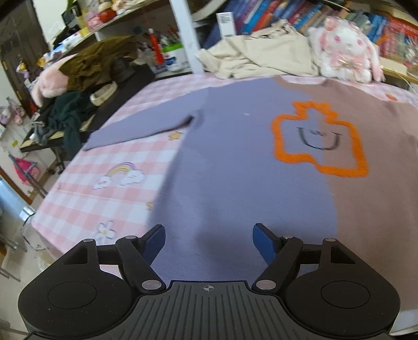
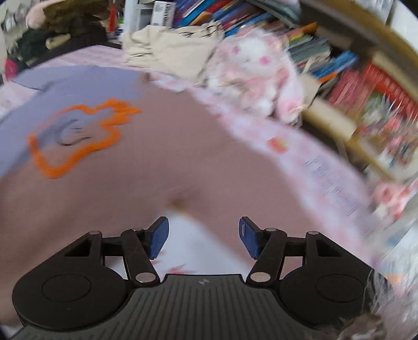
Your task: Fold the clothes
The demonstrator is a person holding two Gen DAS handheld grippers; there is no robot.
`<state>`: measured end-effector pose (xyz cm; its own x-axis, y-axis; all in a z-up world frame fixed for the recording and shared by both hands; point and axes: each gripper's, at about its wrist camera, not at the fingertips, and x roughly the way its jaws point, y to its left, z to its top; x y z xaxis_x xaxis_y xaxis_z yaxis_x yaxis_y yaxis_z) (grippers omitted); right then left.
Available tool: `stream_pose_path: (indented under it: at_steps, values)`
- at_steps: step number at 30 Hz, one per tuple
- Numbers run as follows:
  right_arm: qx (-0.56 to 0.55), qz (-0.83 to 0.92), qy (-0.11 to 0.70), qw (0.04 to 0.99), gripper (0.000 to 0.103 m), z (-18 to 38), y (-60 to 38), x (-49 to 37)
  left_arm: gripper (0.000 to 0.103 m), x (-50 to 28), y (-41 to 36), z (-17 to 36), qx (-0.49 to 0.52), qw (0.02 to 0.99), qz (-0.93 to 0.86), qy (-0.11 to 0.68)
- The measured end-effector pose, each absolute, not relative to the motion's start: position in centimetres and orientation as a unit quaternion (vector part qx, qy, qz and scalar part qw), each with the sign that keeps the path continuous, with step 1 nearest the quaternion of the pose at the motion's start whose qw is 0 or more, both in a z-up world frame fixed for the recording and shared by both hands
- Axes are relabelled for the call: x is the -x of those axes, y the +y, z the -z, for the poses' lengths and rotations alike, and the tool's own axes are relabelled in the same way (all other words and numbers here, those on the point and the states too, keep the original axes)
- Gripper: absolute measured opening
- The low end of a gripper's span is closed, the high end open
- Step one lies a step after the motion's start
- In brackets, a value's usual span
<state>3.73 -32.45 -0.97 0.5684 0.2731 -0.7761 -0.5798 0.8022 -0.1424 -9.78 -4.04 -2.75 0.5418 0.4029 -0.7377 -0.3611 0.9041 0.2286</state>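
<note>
You won't find any legible wording here. The book spines (image 1: 295, 15) and the white box's label (image 1: 226, 24) are too blurred.

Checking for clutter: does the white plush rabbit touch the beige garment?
Touching: in the left wrist view the plush rabbit leans against the beige garment, no gap.

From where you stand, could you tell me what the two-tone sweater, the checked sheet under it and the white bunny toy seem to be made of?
Two-tone sweater: apparently a soft matte knit; the orange outline looks raised and fuzzy, possibly embroidered yarn.
Checked sheet: thin printed woven fabric, probably cotton, lying flat and without shine.
White bunny toy: fluffy plush pile, likely synthetic; blur hides finer detail.
</note>
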Motion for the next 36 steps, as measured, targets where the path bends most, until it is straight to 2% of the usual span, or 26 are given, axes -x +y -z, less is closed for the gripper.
stream_pose_path:
  at_steps: [7, 20, 23, 27, 29, 31, 33, 36]
  values:
    - [0.196, -0.271, 0.410, 0.849, 0.057, 1.9, -29.6, 2.7, 0.076, 9.5, -0.3, 3.1, -0.019, 0.881, -0.214, 0.422]
    - [0.036, -0.140, 0.478, 0.866, 0.054, 1.9, -28.1, 7.3, 0.078, 10.3, 5.0, 3.4, -0.008, 0.898, -0.113, 0.424]
    - [-0.023, -0.112, 0.492, 0.863, 0.042, 2.3, -28.1, 8.5, 0.078, 10.1, 6.3, 3.7, 0.011, 0.897, -0.099, 0.430]
    - [-0.076, -0.068, 0.493, 0.864, 0.032, 2.5, -28.2, 9.9, 0.077, 10.2, 8.5, 4.4, 0.054, 0.892, -0.100, 0.437]
    - [-0.080, -0.063, 0.494, 0.864, 0.021, 2.4, -27.8, 10.4, 0.075, 10.4, 9.2, 4.6, 0.065, 0.891, -0.098, 0.438]
    - [-0.080, -0.059, 0.494, 0.864, 0.017, 2.4, -27.4, 10.7, 0.056, 10.8, 9.7, 4.7, 0.076, 0.893, -0.085, 0.436]
    - [-0.075, -0.057, 0.490, 0.867, 0.013, 2.4, -27.0, 10.7, 0.050, 11.2, 10.0, 4.8, 0.082, 0.895, -0.080, 0.431]
    - [-0.042, -0.067, 0.482, 0.872, 0.012, 2.5, -26.5, 10.2, 0.050, 11.6, 10.0, 4.8, 0.077, 0.898, -0.065, 0.428]
